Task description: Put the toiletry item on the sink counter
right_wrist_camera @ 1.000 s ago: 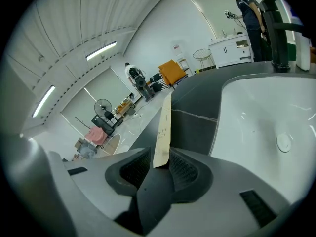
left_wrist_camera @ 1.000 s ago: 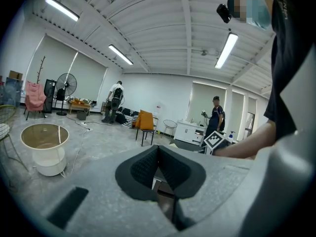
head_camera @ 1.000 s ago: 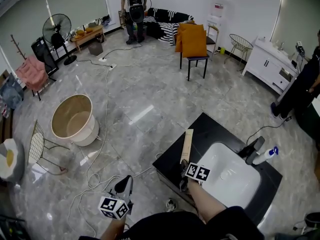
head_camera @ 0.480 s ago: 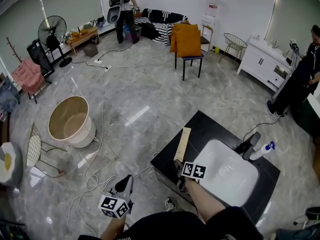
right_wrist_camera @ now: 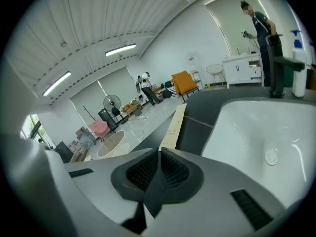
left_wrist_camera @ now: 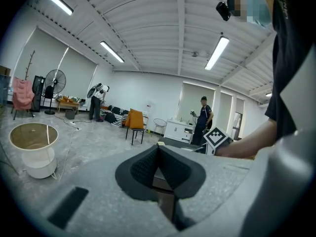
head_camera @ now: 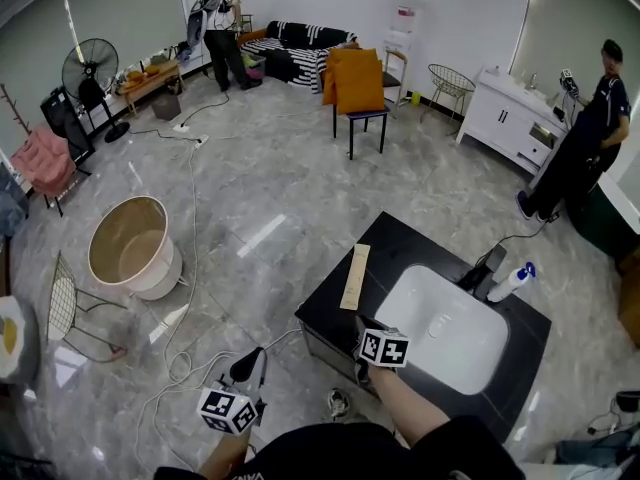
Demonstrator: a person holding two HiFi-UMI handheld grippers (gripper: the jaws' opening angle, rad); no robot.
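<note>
The toiletry item, a long tan box (head_camera: 354, 276), lies flat on the black sink counter (head_camera: 405, 246), left of the white basin (head_camera: 412, 286). In the right gripper view the box (right_wrist_camera: 172, 127) lies just ahead of the jaws, apart from them. My right gripper (head_camera: 361, 324) hovers at the counter's near edge; its jaws are closing, tips together with nothing between them (right_wrist_camera: 159, 151). My left gripper (head_camera: 251, 364) hangs low over the floor at the left, its pads pressed together and empty (left_wrist_camera: 158, 146).
A black faucet (head_camera: 481, 268) and a white spray bottle (head_camera: 509, 283) stand behind the basin. On the floor are a round tub (head_camera: 131, 246), a wire chair (head_camera: 72, 309) and cables (head_camera: 190, 228). A person (head_camera: 588, 138) stands by a white cabinet (head_camera: 503, 118); another (head_camera: 221, 20) is far back.
The box was in my right gripper's jaws; now it lies on the counter alone. The right gripper has let go and pulled back toward me, jaws together again.
</note>
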